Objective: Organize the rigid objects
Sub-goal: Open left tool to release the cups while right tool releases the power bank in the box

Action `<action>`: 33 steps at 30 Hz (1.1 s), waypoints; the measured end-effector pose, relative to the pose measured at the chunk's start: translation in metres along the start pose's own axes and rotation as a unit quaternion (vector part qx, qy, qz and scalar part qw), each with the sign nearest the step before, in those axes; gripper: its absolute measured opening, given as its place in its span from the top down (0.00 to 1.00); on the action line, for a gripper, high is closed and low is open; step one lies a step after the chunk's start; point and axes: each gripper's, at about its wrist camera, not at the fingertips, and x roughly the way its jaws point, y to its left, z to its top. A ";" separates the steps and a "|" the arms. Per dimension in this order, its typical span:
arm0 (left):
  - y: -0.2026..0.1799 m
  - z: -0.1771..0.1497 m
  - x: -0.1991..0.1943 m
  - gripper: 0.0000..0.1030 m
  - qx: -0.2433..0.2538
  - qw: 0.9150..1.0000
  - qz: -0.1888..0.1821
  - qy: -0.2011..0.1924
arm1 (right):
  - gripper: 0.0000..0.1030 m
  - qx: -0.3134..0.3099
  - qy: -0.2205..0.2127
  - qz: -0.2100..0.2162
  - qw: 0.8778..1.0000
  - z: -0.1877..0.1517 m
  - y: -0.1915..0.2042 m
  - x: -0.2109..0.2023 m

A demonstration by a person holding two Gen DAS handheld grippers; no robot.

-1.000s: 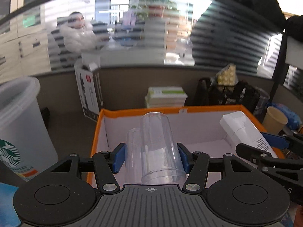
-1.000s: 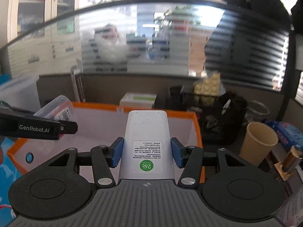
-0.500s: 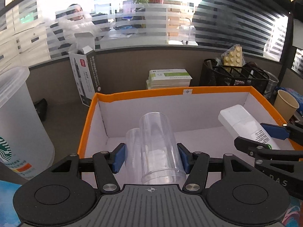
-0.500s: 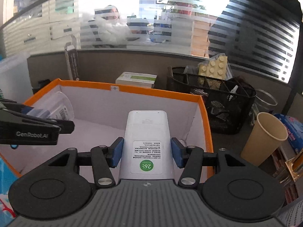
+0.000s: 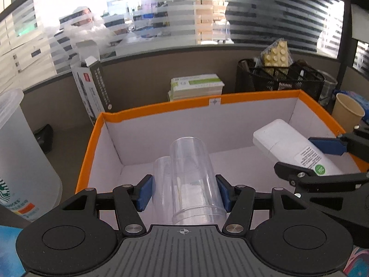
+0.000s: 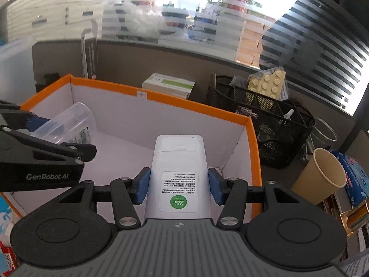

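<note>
Left wrist view: the left gripper [image 5: 184, 190] pinches a clear plastic cup [image 5: 192, 177] lying on its side above the orange-rimmed box [image 5: 253, 98].

Right wrist view: the right gripper [image 6: 179, 185] squeezes a white remote control [image 6: 178, 173] over the same box [image 6: 198, 109], near its right wall.

Box [image 5: 159, 109] sits centre on the worktop, stacked books [image 5: 196, 87] behind it, wire basket [image 6: 260, 124] back-right, paper cup [image 6: 320, 175] at its right, big lidded cup [image 5: 20, 152] left.
</note>
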 end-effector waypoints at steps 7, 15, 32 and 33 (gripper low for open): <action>0.004 -0.006 0.013 0.45 -0.011 0.999 -0.013 0.044 | 0.51 -0.025 0.021 -0.004 0.999 0.002 0.003 0.006; 0.005 -0.004 0.019 0.45 -0.007 0.997 -0.023 0.078 | 0.51 -0.079 0.061 -0.016 0.995 0.003 0.012 0.015; 0.008 -0.002 0.027 0.30 -0.015 0.993 -0.023 0.111 | 0.51 -0.103 0.128 -0.002 0.986 0.002 0.020 0.027; 0.008 -0.002 0.027 0.27 -0.016 0.994 -0.022 0.110 | 0.51 -0.104 0.130 -0.002 0.986 0.002 0.020 0.027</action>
